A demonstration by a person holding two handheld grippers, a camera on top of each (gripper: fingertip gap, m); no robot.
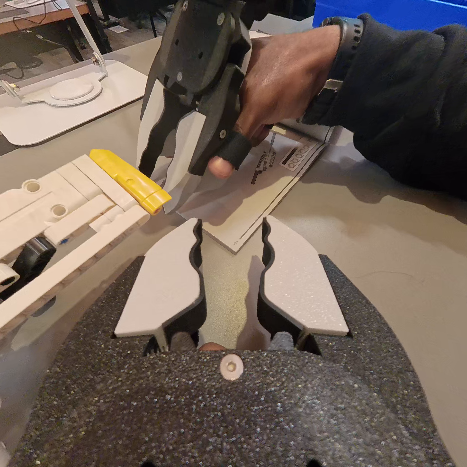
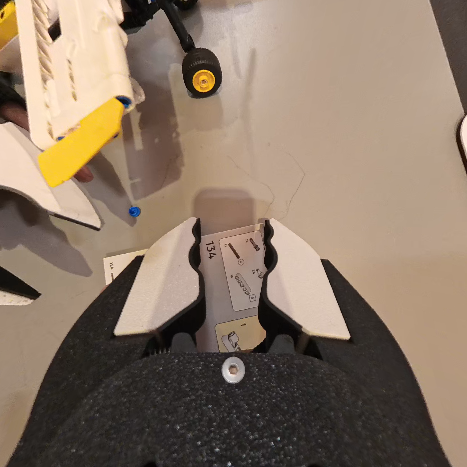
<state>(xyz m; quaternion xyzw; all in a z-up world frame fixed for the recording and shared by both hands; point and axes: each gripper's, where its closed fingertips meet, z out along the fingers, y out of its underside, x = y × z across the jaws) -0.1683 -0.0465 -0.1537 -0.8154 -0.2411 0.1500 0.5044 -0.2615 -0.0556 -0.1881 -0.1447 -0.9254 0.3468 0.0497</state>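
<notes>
The left gripper [image 1: 232, 222] has its two fingers apart and holds nothing. Only the grey table [image 1: 379, 290] and one corner of a paper booklet [image 1: 252, 207] show between them. Just to its left lies a big white toy model [image 1: 75, 202] made of building bricks, with a yellow tip [image 1: 129, 179] at its end. The model is beside the fingers, not between them. The right gripper [image 2: 232, 222] is held by a hand [image 1: 285, 83] and points down at the table. Its fingers are apart too, with nothing in them. An open page of the booklet lies flat under them. Seen from the left side, one of the right gripper's fingertips is very close to the yellow tip, and I cannot tell if they touch. A small blue pin [image 2: 134, 211] sits loose on the table near the model. A black wheel with a yellow middle [image 2: 202, 75] on a thin black arm is farther off. I think a few things could go wrong here. A little bump from that close fingertip could push the model or pop the yellow tip off. A finger sliding low could flick the blue pin away, because it is tiny and round. Fingers pressing down on the booklet could drag it or bend a page.
</notes>
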